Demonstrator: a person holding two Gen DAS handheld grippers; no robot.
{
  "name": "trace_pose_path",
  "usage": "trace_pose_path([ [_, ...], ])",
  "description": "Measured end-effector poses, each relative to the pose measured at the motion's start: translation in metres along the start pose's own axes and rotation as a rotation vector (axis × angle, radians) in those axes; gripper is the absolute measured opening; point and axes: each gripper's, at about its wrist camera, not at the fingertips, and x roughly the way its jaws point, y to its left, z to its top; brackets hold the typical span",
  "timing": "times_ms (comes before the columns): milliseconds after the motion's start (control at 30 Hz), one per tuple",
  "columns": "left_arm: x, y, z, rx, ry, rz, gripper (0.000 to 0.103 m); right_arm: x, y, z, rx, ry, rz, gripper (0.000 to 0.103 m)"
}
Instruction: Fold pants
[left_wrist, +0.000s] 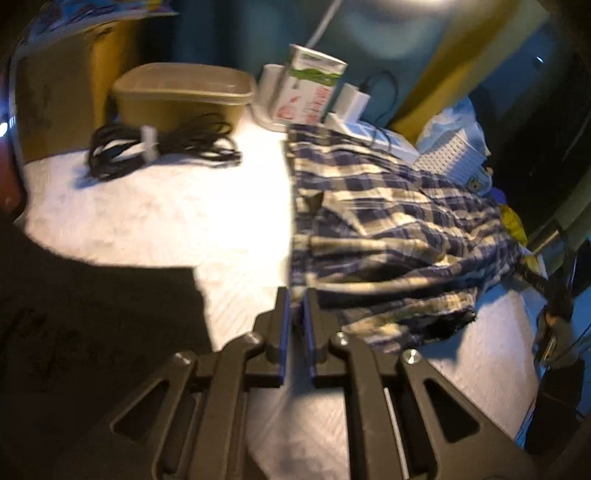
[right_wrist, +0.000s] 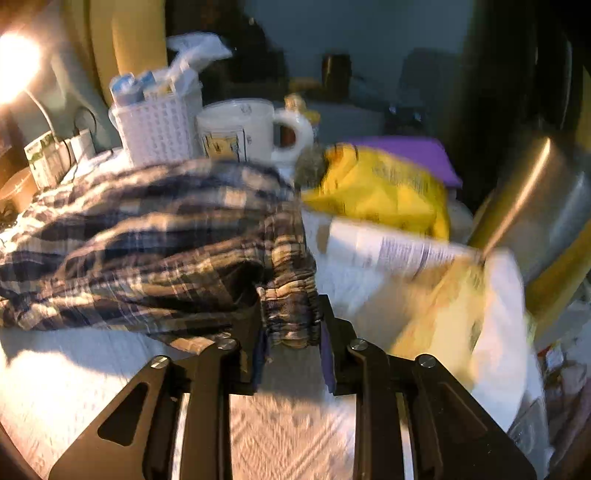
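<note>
The plaid pants (left_wrist: 388, 229) lay in a loose, wrinkled heap on the white cloth of the bench (left_wrist: 166, 221), toward its right part in the left wrist view. The right tool (right_wrist: 291, 325) was pinching the gathered elastic waistband (right_wrist: 291, 314) of the pants (right_wrist: 147, 236); the bunched cloth filled the gap between its two fingers. The left tool (left_wrist: 294, 314) was at the near left corner of the pants, with its fingers pressed almost together on a thin edge of the cloth. Both pictures were blurred.

Just behind the pants stood a white basket (right_wrist: 155, 133) with small packets in it, and beside it a white mug (right_wrist: 240, 129). To the right of the pants lay a yellow bag (right_wrist: 384, 192) and a printed paper package (right_wrist: 399, 254), and behind the bag a purple thing (right_wrist: 406, 155). In the left wrist view a coil of black cable (left_wrist: 162, 147) lay on the white cloth, well apart from the pants. Behind the cable stood a tan tub (left_wrist: 184, 92), and near it a white carton (left_wrist: 310, 88).
</note>
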Motion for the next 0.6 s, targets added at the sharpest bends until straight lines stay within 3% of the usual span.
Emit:
trace_pose_path([
  [133, -0.016, -0.001, 0.009, 0.031, -0.020, -0.020, 0.009, -0.027, -0.002, -0.009, 0.029, -0.048, 0.003, 0.063],
  [233, -0.015, -0.013, 0.027, 0.074, -0.047, -0.035, 0.011, -0.046, -0.003, -0.008, 0.071, -0.098, 0.022, 0.064],
  [333, 0.011, -0.032, 0.047, 0.146, -0.006, -0.049, 0.013, -0.057, 0.011, -0.001, 0.062, -0.128, 0.066, 0.064],
  [600, 0.074, -0.052, 0.071, 0.201, 0.124, 0.008, 0.014, -0.049, 0.087, 0.049, -0.130, -0.146, 0.255, 0.064],
])
